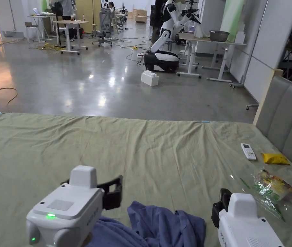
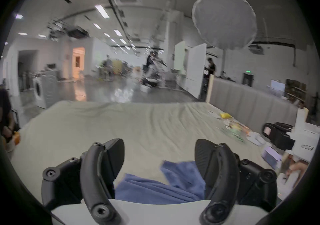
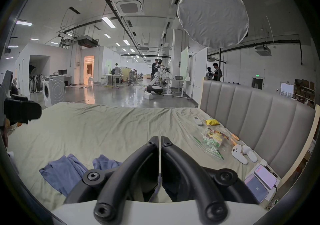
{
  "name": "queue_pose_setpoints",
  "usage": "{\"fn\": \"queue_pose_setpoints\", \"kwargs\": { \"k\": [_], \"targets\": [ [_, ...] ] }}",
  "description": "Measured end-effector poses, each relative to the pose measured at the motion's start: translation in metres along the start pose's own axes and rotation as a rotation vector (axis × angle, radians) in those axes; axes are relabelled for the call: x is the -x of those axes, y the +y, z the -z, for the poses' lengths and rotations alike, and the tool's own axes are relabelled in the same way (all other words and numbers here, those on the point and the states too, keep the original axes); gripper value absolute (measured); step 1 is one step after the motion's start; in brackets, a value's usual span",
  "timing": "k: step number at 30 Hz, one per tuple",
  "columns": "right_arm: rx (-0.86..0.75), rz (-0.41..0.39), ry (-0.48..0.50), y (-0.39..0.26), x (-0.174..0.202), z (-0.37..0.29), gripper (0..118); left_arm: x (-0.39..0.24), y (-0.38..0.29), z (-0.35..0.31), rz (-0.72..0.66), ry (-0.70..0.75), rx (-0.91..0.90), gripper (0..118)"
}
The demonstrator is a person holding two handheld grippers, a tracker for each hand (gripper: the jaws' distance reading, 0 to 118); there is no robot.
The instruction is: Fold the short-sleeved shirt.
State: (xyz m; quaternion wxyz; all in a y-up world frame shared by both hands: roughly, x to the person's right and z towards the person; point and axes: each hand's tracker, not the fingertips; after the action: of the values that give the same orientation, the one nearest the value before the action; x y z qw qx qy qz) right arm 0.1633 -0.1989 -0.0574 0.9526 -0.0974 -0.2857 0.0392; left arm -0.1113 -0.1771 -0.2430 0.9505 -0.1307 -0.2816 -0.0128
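Observation:
A blue short-sleeved shirt (image 1: 164,223) lies crumpled on the green bed sheet (image 1: 148,154) at the near edge. My left gripper (image 1: 113,193) hovers over the shirt's left part. In the left gripper view its jaws stand wide open (image 2: 159,152), with the shirt (image 2: 155,189) below and between them, apart from both. My right gripper (image 1: 223,203) is to the right of the shirt. In the right gripper view its jaws (image 3: 159,142) are pressed together with nothing seen at the tips, and the shirt (image 3: 64,171) lies off to the left.
Along the right side of the bed lie a white remote (image 1: 248,151), a yellow packet (image 1: 275,158) and a clear snack bag (image 1: 272,189). White controllers (image 3: 242,154) and phones (image 3: 261,182) sit nearer. A grey padded headboard (image 1: 286,119) bounds the right.

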Motion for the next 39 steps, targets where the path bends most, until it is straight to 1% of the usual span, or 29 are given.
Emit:
{"fn": "queue_pose_setpoints", "kwargs": {
  "k": [1, 2, 3, 5, 6, 7, 9, 10, 11, 14, 16, 20, 23, 27, 29, 30, 31, 32, 33, 34, 35, 36, 37, 39],
  "targets": [
    [-0.007, -0.002, 0.005, 0.003, 0.004, 0.001, 3, 0.007, 0.002, -0.002, 0.003, 0.047, -0.007, 77],
    [-0.015, 0.001, 0.013, 0.004, 0.008, 0.004, 3, 0.015, 0.003, -0.005, 0.009, 0.097, -0.02, 69],
    [-0.024, -0.001, 0.018, 0.007, 0.012, 0.005, 3, 0.023, 0.002, -0.008, 0.016, 0.128, -0.039, 53],
    [-0.046, -0.015, 0.027, 0.012, 0.02, 0.008, 3, 0.035, 0.002, -0.012, 0.013, 0.182, -0.048, 26],
    [-0.04, -0.005, 0.032, 0.014, 0.022, 0.008, 3, 0.042, 0.002, -0.014, 0.005, 0.198, -0.045, 13],
    [-0.047, -0.006, 0.036, 0.016, 0.024, 0.009, 3, 0.047, 0.001, -0.016, 0.0, 0.205, -0.046, 12],
    [-0.05, -0.004, 0.043, 0.019, 0.028, 0.011, 3, 0.057, -0.001, -0.019, -0.005, 0.209, -0.045, 3],
    [-0.051, -0.004, 0.045, 0.019, 0.029, 0.012, 3, 0.061, -0.001, -0.02, -0.004, 0.211, -0.042, 3],
    [-0.051, -0.004, 0.048, 0.019, 0.03, 0.013, 3, 0.064, -0.002, -0.02, 0.003, 0.211, -0.034, 0],
    [-0.047, -0.004, 0.057, 0.02, 0.032, 0.014, 3, 0.07, -0.006, -0.017, 0.02, 0.214, 0.012, 0],
    [-0.041, -0.013, 0.06, 0.02, 0.033, 0.015, 3, 0.077, -0.013, -0.014, -0.008, 0.186, 0.028, 0],
    [-0.023, -0.025, 0.061, 0.015, 0.033, 0.021, 3, 0.09, -0.033, 0.008, -0.046, 0.152, 0.172, 0],
    [-0.002, -0.035, 0.056, 0.01, 0.031, 0.026, 3, 0.102, -0.052, 0.03, -0.1, 0.116, 0.271, 0],
    [0.034, -0.035, 0.046, 0.0, 0.026, 0.035, 3, 0.114, -0.078, 0.057, -0.106, 0.088, 0.432, 0],
    [0.051, -0.033, 0.041, -0.006, 0.024, 0.038, 3, 0.12, -0.093, 0.069, -0.106, 0.073, 0.571, 0],
    [0.06, -0.034, 0.039, -0.009, 0.023, 0.04, 3, 0.122, -0.101, 0.072, -0.101, 0.098, 0.6, 2],
    [0.067, -0.034, 0.037, -0.011, 0.023, 0.042, 3, 0.123, -0.108, 0.074, -0.094, 0.121, 0.627, 9],
    [0.073, -0.035, 0.034, -0.015, 0.022, 0.044, 3, 0.124, -0.115, 0.076, -0.091, 0.136, 0.668, 20],
    [0.084, -0.034, 0.032, -0.018, 0.021, 0.046, 3, 0.125, -0.122, 0.078, -0.101, 0.146, 0.687, 41],
    [0.092, -0.033, 0.031, -0.02, 0.021, 0.048, 3, 0.126, -0.128, 0.08, -0.114, 0.146, 0.71, 55],
    [0.102, -0.029, 0.032, -0.024, 0.021, 0.05, 3, 0.127, -0.135, 0.083, -0.129, 0.138, 0.757, 65],
    [0.114, -0.028, 0.033, -0.027, 0.021, 0.052, 3, 0.129, -0.143, 0.086, -0.142, 0.128, 0.784, 71],
    [0.123, -0.028, 0.033, -0.03, 0.021, 0.054, 3, 0.13, -0.149, 0.088, -0.149, 0.127, 0.8, 73],
    [0.139, -0.025, 0.037, -0.036, 0.021, 0.057, 3, 0.128, -0.163, 0.096, -0.146, 0.146, 0.836, 74]
  ]
}}
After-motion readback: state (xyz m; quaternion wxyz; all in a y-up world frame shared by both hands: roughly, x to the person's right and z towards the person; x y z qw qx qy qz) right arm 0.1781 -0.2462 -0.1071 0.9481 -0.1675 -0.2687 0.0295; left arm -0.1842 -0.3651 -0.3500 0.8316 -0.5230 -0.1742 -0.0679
